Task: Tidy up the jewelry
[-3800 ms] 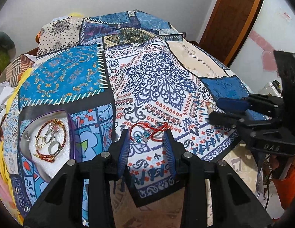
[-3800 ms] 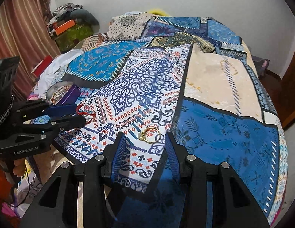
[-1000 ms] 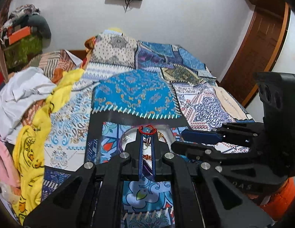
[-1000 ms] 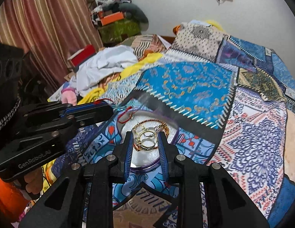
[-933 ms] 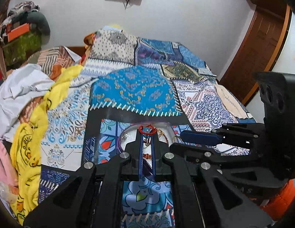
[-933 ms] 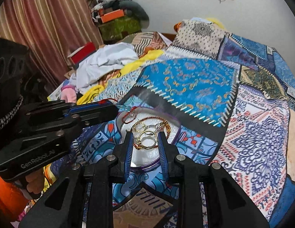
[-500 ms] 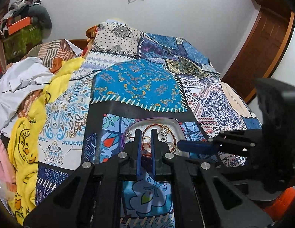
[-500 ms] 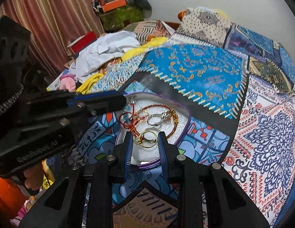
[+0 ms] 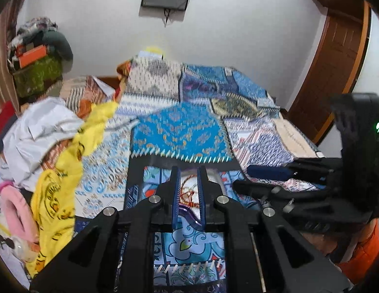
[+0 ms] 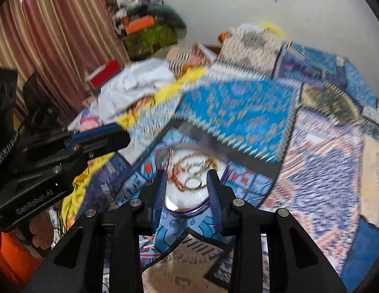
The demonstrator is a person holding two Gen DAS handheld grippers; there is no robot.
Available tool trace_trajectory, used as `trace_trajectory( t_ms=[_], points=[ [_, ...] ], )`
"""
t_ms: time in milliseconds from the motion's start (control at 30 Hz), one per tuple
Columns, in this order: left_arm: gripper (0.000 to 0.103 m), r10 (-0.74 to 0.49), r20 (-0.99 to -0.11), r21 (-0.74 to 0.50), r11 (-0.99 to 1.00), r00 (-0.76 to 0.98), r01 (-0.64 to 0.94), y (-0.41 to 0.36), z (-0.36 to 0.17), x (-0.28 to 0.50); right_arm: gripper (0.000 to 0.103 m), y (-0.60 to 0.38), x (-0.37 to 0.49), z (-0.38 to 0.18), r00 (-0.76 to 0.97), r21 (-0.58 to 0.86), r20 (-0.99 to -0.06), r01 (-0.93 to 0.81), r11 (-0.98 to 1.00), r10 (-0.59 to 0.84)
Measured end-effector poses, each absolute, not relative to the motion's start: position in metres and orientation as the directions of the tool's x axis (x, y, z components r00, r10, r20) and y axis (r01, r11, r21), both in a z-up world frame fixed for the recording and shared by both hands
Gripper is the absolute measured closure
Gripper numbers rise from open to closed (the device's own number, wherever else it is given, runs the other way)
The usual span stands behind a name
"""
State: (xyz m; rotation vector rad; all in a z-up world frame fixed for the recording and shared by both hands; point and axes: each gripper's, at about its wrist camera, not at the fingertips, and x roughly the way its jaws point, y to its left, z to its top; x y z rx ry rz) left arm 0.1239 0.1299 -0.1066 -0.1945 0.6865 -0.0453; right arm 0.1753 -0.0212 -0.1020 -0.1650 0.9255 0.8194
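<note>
A silver tray with a purple rim (image 10: 189, 211) lies on the patchwork bedspread (image 10: 238, 107). In it lie a red bead bracelet (image 10: 174, 178), gold rings (image 10: 193, 183) and a thin bangle (image 10: 196, 158), all blurred. My right gripper (image 10: 187, 173) hovers over the tray, jaws opening, with nothing pressed between its pads. In the left wrist view my left gripper (image 9: 188, 171) hangs above the same tray rim (image 9: 189, 216), its narrow gap opening over the red bracelet (image 9: 187, 196), which rests in the tray. Each gripper shows in the other's view: right (image 9: 240, 178), left (image 10: 124, 133).
Loose clothes are heaped along the bed's left side: a yellow cloth (image 9: 59, 183), a white garment (image 9: 40, 131) and something pink (image 9: 13, 210). A wooden door (image 9: 336, 56) stands at the right, striped curtains (image 10: 55, 36) at the left. An orange sleeve (image 9: 360, 256) is near.
A second ago the left gripper held the red bracelet and the right held the gold rings. Both pieces now lie in the tray; the jaws have widened and both grippers have lifted.
</note>
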Motion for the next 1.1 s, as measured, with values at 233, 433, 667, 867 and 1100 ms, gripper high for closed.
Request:
trace_trajectory(
  t_ms=[233, 433, 667, 867, 1100],
  points=[
    [0.081, -0.035, -0.469, -0.119, 0.993, 0.883, -0.023, 0.109, -0.036, 0.077, 0.072, -0.062, 0.14, -0.019, 0.511, 0.185, -0.583, -0.673, 0.716, 0.631],
    [0.064, 0.033, -0.276, -0.055, 0.997, 0.961, -0.05, 0.083, 0.017, 0.02, 0.07, -0.095, 0.083, 0.045, 0.672, 0.108, -0.37, -0.655, 0.748, 0.642],
    [0.031, 0.099, -0.131, -0.027, 0.994, 0.986, -0.103, 0.06, 0.046, -0.034, 0.039, -0.118, 0.021, 0.077, 0.791, 0.032, -0.179, -0.59, 0.807, 0.585],
    [0.004, 0.166, -0.081, -0.021, 0.986, 0.983, -0.168, 0.051, 0.047, -0.059, 0.005, -0.121, 0.005, 0.078, 0.843, 0.026, -0.129, -0.523, 0.852, 0.522],
    [0.001, 0.165, -0.095, -0.039, 0.985, 0.982, -0.169, 0.047, 0.043, -0.065, 0.0, -0.121, 0.0, 0.077, 0.869, 0.024, -0.115, -0.483, 0.876, 0.482]
  ],
)
